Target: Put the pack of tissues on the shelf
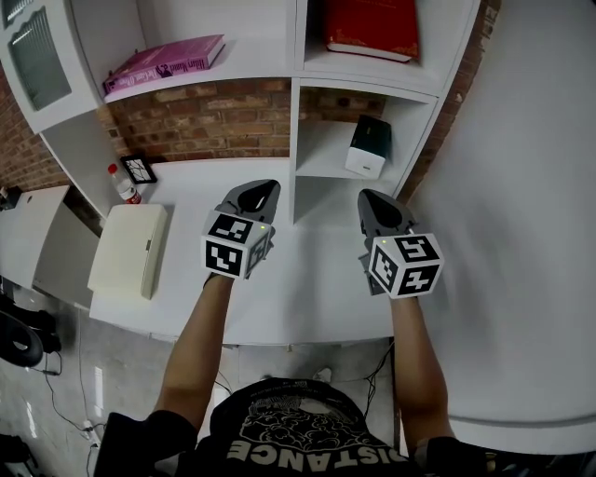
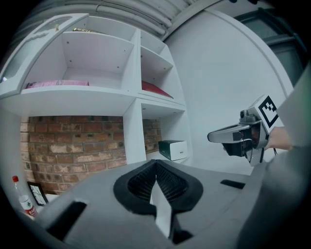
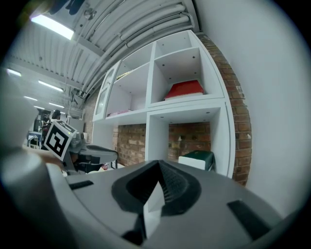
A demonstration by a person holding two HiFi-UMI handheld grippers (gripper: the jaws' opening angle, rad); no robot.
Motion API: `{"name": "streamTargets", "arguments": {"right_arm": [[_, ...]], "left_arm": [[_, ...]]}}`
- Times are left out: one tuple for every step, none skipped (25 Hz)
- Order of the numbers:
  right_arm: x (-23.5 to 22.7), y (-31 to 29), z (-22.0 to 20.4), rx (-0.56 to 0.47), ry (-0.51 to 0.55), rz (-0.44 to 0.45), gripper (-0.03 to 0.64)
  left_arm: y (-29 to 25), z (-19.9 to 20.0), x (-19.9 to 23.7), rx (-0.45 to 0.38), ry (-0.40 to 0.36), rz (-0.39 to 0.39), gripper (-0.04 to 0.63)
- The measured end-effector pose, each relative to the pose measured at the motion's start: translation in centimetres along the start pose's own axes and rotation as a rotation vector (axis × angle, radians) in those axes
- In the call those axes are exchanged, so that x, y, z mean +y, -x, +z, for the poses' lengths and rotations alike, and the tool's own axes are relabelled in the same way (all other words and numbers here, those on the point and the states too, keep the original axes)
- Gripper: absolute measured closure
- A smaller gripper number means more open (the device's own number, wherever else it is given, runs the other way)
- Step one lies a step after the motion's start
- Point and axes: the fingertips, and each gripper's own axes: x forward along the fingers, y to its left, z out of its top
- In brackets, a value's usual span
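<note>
As we face the white open-fronted shelf unit (image 1: 295, 130), we enter each item below by its place against that unit.

1. Green-and-white box-shaped pack of tissues (image 1: 369, 146). It stands in the unit's right-hand column, in the compartment directly under the one with the red book, close to that compartment's right wall. Nothing touches it.

2. Left gripper (image 1: 265, 188), grey plastic with a black-and-white marker cube. We hold it out in front of the unit's wide left bay, tips toward the back of the bay. Its ribbed black fingers (image 2: 170, 182) meet tip to tip, with nothing between them.

3. Right gripper (image 1: 371, 197), of the same make. We hold it in front of the unit's right-hand column, apart from the pack. Its fingers (image 3: 172, 184) are likewise pressed together and empty.

4. Flat pink paperback book (image 1: 168, 63). It lies on the unit's upper left shelf.

5. Thick red hardback book (image 1: 371, 28). It lies flat in the right-hand compartment just above the pack.

6. Red-brown brick wall (image 1: 205, 116). It shows through the back of the unit's open bays.

7. Smooth white tabletop (image 1: 307, 289). It runs out from the unit's foot, under both grippers.

8. Flat cream rectangular case (image 1: 128, 250). It lies on the tabletop, out beyond the unit's left end.

9. Small clear bottle with a red cap (image 1: 124, 184) and small black-framed picture (image 1: 140, 169). They stand side by side at the left end of the unit's wide left bay.
</note>
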Motion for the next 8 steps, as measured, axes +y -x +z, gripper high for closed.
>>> {"name": "streamTargets", "arguments": {"right_arm": [[0.04, -0.03, 0.02, 0.0, 0.001, 0.001, 0.614], [0.07, -0.06, 0.02, 0.0, 0.001, 0.002, 0.614], [0.08, -0.11, 0.02, 0.001, 0.001, 0.002, 0.614], [0.07, -0.14, 0.02, 0.001, 0.001, 0.002, 0.614], [0.06, -0.17, 0.02, 0.001, 0.002, 0.002, 0.614], [0.05, -0.18, 0.04, 0.001, 0.002, 0.002, 0.614], [0.05, -0.19, 0.06, 0.0, 0.002, 0.002, 0.614], [0.04, -0.2, 0.08, -0.001, 0.002, 0.002, 0.614]], "left_arm": [[0.01, 0.0, 0.0, 0.0, 0.001, 0.0, 0.595], [0.0, -0.01, 0.02, -0.003, 0.003, 0.001, 0.594], [-0.02, -0.02, 0.04, -0.006, 0.003, 0.002, 0.595], [-0.03, -0.02, 0.07, -0.008, 0.003, 0.003, 0.595], [-0.04, -0.01, 0.11, -0.009, 0.004, 0.004, 0.595], [-0.06, 0.0, 0.17, -0.01, 0.004, 0.005, 0.595], [-0.07, 0.02, 0.25, -0.012, 0.004, 0.007, 0.594], [-0.09, 0.04, 0.33, -0.014, 0.005, 0.008, 0.595]]}}
